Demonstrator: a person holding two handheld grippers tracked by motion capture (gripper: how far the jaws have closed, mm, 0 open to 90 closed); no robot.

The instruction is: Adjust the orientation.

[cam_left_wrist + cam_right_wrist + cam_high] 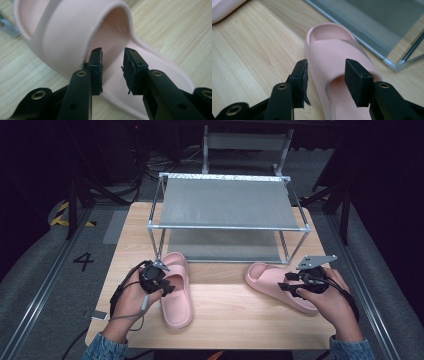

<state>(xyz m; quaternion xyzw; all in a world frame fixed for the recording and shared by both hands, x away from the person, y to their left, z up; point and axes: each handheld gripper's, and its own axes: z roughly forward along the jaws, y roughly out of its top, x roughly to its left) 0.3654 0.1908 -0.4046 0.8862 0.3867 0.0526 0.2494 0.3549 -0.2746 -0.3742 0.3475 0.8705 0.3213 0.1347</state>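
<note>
My left claw (112, 72) hangs with its jaws apart over the footbed of the left pink slipper (176, 290) on the desk (240, 312), pressing nothing, while my right claw (325, 82) straddles the strap of the right pink slipper (280, 285), jaws parted, beside the rack (227, 225).
</note>
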